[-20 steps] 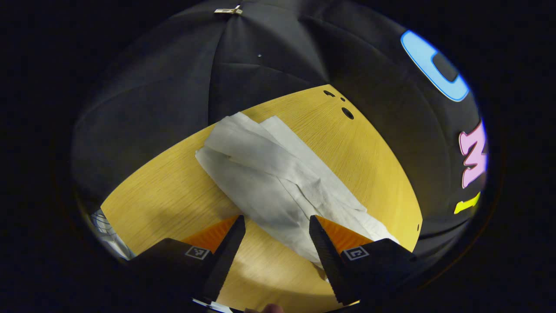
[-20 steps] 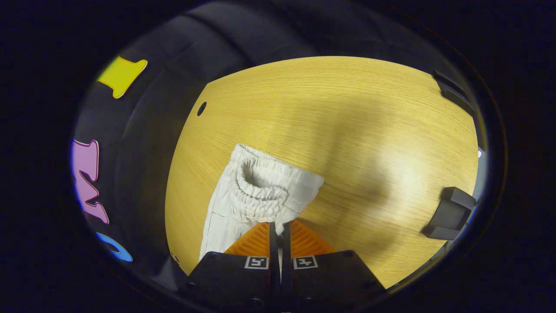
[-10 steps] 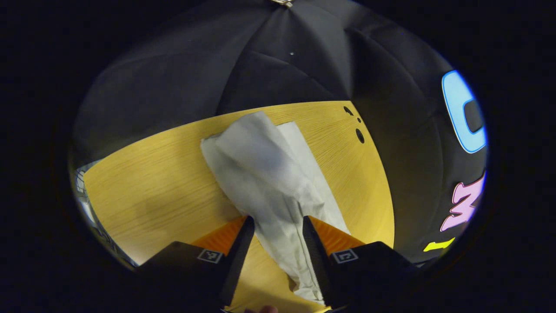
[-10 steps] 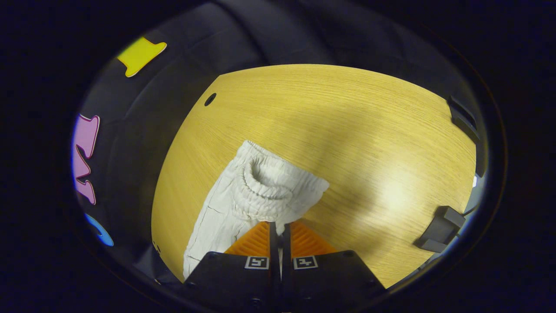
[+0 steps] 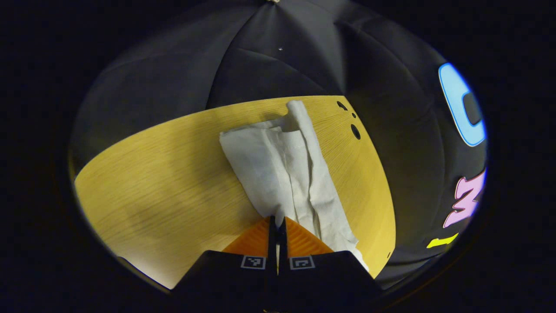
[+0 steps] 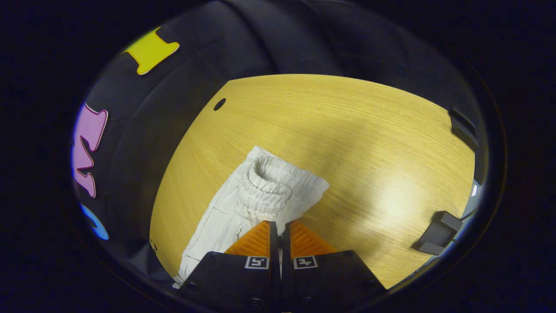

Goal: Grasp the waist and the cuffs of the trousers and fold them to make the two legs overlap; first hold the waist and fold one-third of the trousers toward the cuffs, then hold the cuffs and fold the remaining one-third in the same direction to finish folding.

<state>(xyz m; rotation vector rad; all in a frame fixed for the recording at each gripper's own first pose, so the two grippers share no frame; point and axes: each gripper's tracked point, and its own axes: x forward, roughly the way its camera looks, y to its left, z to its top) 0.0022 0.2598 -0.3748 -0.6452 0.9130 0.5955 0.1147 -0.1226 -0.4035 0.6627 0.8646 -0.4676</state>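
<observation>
White trousers [image 5: 286,169] lie on a yellow wooden table [image 5: 165,182]. In the left gripper view the two legs run away from me, side by side and partly overlapping, with one cuff end [image 5: 297,111] curled up near the far table edge. My left gripper [image 5: 277,222] is shut on the near edge of a leg. In the right gripper view the gathered elastic waist [image 6: 269,182] bunches just ahead of my right gripper [image 6: 280,227], which is shut on the waist fabric.
Small dark holes [image 5: 355,130] mark the table near its far right corner in the left gripper view. In the right gripper view a black block [image 6: 438,232] sits at the table's right edge and a hole [image 6: 219,104] at the far left. Black cloth surrounds the table.
My left gripper went from wide open around the trouser leg to shut on the fabric, and the legs have drawn together with the far cuff lifting. The right gripper stayed shut on the waist.
</observation>
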